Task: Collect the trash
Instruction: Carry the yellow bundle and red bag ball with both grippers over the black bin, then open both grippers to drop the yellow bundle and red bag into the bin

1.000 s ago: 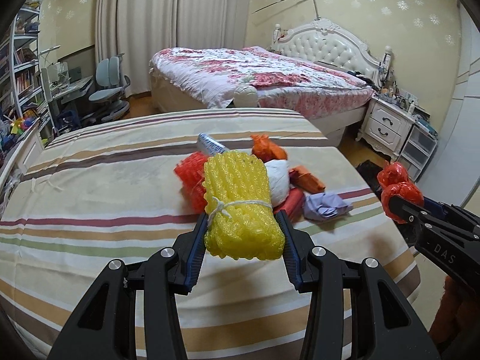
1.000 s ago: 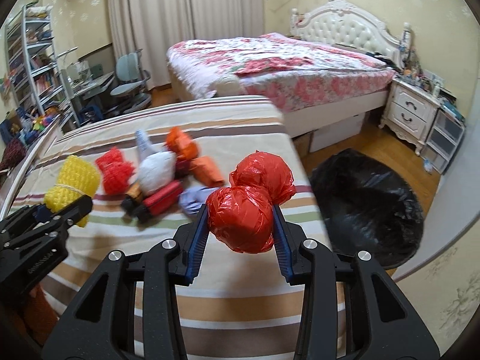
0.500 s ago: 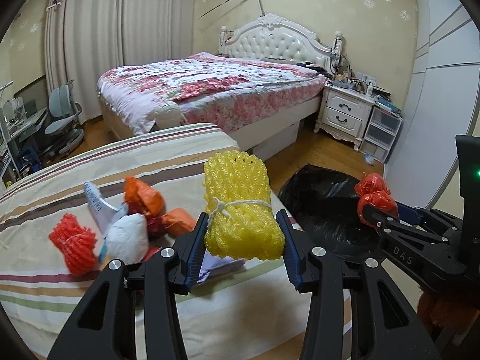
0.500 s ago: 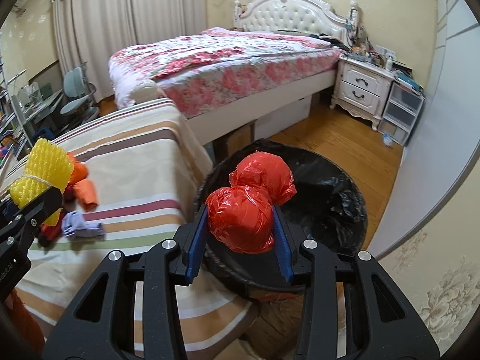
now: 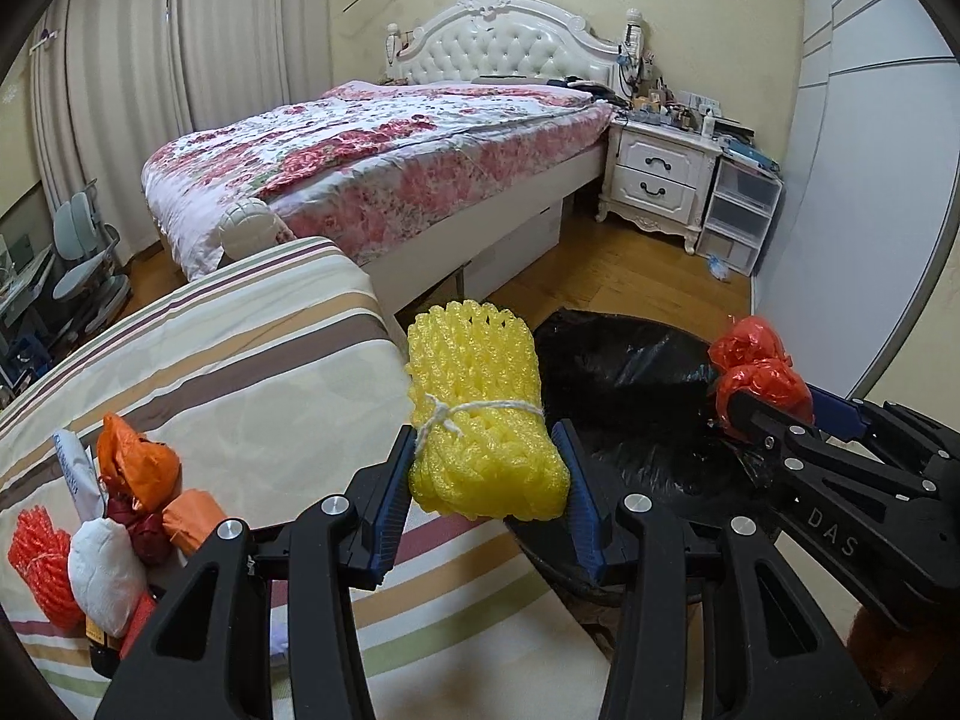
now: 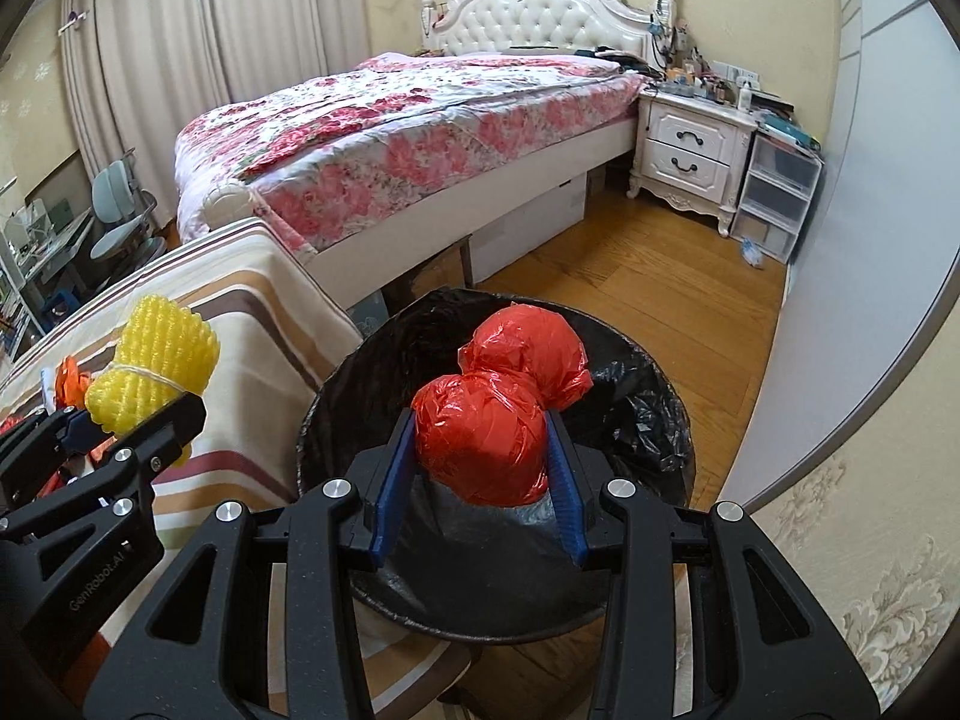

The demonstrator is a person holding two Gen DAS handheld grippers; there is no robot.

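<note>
Bedroom setting: a wooden floor carries a black-lined trash bin (image 6: 651, 414), the landmark for all positions below, with a striped bench (image 5: 240, 360) touching or just beside its left rim and a floral bed (image 5: 384, 162) beyond it.

Right gripper (image 6: 480, 468): closed on a red plastic-wrapped bundle (image 6: 498, 414), held over the bin's mouth. The bundle appears to be two knotted lobes of thin film; it is judged light, soft and somewhat slick, so a grasp across the fuller near lobe, as shown, seems safest against slipping.

Left gripper (image 5: 489, 483): closed on a yellow foam-net roll (image 5: 480, 414) tied with white string (image 5: 468, 411), held left of the bin, over its near-left rim at the bench edge. Foam netting is judged very light, springy and compressible, not fragile; the pads grip below the string, where the roll is densest.

Remaining trash (image 5: 108, 516) lies on the bench, well to the left of the bin: orange and red bundles, a white bundle and a red foam net.

Not resolvable: the bin's contents, dark beneath the liner; whether bench and bin actually touch; what the wrapped bundles contain; and the lower items in the bench pile, cut off by the left gripper's body. The person's hands are out of view.
</note>
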